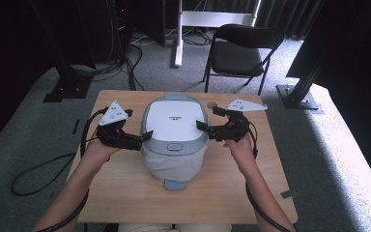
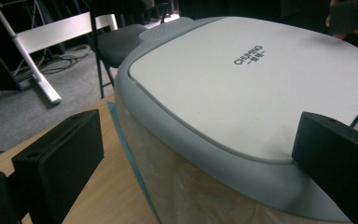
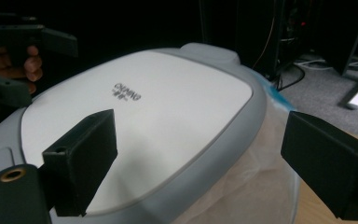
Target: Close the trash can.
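The left gripper (image 1: 144,137) has its jaws spread wide at the left rim of the bin (image 1: 175,126); the right gripper (image 1: 201,127) is likewise spread at the right rim. The bin stands mid-table (image 1: 125,193), its grey-framed white lid (image 2: 256,79) shut, a pale liner bag (image 3: 256,186) bulging below the rim; its contents are hidden. Bare tabletop lies on both sides and toward the person.
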